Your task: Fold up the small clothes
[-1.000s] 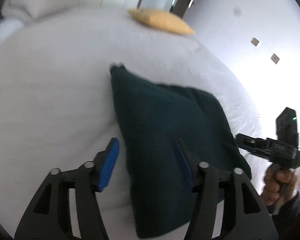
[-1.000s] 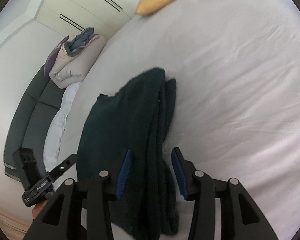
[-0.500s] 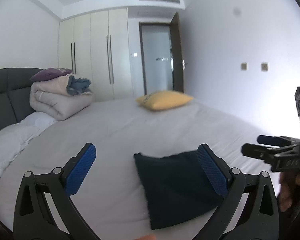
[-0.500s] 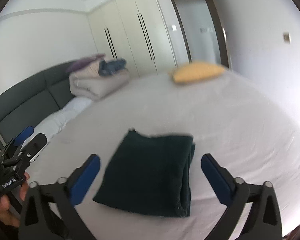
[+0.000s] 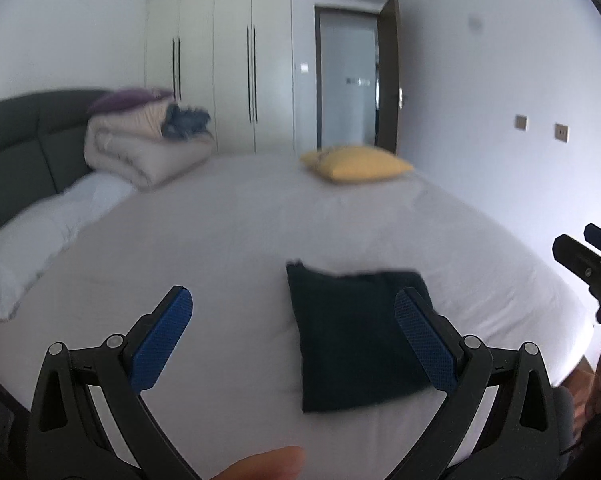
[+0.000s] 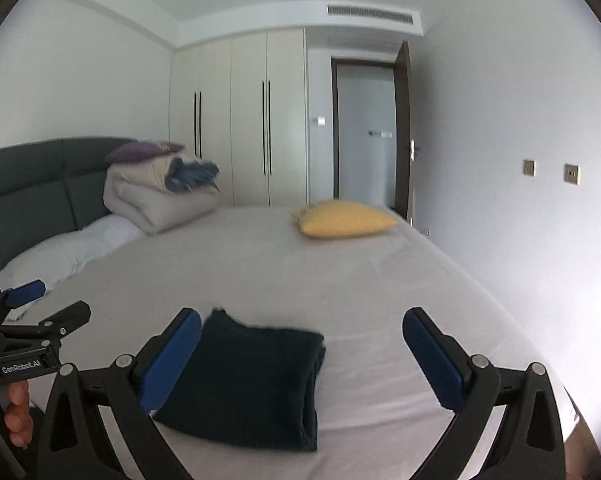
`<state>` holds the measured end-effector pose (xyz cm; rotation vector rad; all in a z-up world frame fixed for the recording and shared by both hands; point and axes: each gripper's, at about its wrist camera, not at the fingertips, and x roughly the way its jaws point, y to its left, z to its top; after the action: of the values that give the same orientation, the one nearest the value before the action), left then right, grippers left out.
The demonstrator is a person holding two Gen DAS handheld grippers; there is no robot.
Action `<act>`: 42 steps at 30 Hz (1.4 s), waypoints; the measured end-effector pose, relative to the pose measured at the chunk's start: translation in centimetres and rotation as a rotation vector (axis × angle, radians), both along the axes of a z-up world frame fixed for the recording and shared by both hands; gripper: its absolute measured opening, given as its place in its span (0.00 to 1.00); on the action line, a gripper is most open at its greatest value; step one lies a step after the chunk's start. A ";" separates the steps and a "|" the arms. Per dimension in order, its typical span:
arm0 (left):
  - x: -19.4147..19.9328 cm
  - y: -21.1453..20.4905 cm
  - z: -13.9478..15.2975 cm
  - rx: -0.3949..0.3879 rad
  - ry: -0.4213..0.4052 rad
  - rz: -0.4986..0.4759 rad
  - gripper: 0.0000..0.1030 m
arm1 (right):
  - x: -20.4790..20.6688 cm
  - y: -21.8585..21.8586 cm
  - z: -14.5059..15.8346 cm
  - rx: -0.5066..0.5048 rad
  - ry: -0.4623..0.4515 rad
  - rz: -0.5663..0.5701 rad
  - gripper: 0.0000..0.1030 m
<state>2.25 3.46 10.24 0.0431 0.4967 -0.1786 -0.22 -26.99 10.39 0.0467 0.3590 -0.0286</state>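
Observation:
A dark green garment [image 5: 356, 336] lies folded into a flat rectangle near the front edge of the white bed; it also shows in the right wrist view [image 6: 248, 376]. My left gripper [image 5: 294, 340] is open and empty, held back from and above the garment. My right gripper [image 6: 300, 360] is open and empty, also pulled back above it. The right gripper shows at the right edge of the left wrist view [image 5: 588, 264], and the left gripper at the left edge of the right wrist view [image 6: 24, 328].
A yellow pillow [image 6: 344, 220] lies at the far side of the bed [image 6: 280, 276]. A rolled duvet stack [image 6: 156, 192] and a white pillow [image 6: 68, 252] sit by the dark headboard [image 6: 32, 176]. Wardrobes and a door stand behind.
Both grippers opened wide and pulled up and back from the folded garment, which stays flat on the bed. The views tilted up from the sheet to the room.

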 end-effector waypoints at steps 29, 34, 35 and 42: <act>7.6 1.6 -12.4 -0.017 0.305 0.044 1.00 | 3.5 -0.3 -9.3 0.066 0.342 -0.033 1.00; 7.8 1.7 -12.8 -0.018 0.310 0.044 1.00 | 3.6 -0.2 -9.7 0.068 0.355 -0.028 1.00; 7.8 1.7 -12.7 -0.019 0.310 0.043 1.00 | 3.6 -0.2 -9.8 0.069 0.356 -0.027 1.00; 7.8 1.5 -12.9 -0.021 0.311 0.043 1.00 | 3.6 -0.2 -9.9 0.070 0.362 -0.024 1.00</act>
<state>10.01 4.91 -2.69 -0.0163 0.8047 -0.1487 3.38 -27.19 0.54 0.1160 0.7216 -0.0480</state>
